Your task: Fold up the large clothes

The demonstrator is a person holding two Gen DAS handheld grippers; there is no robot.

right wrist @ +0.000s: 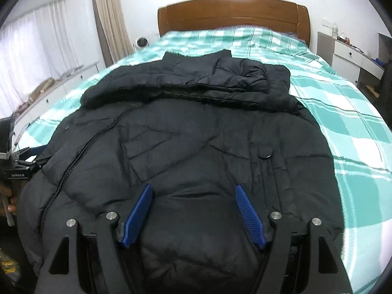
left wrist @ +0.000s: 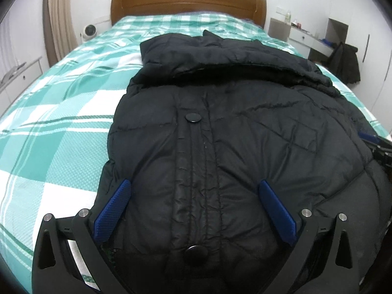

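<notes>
Black puffer jacket (left wrist: 235,147) on checked bed (left wrist: 61,112)
</notes>
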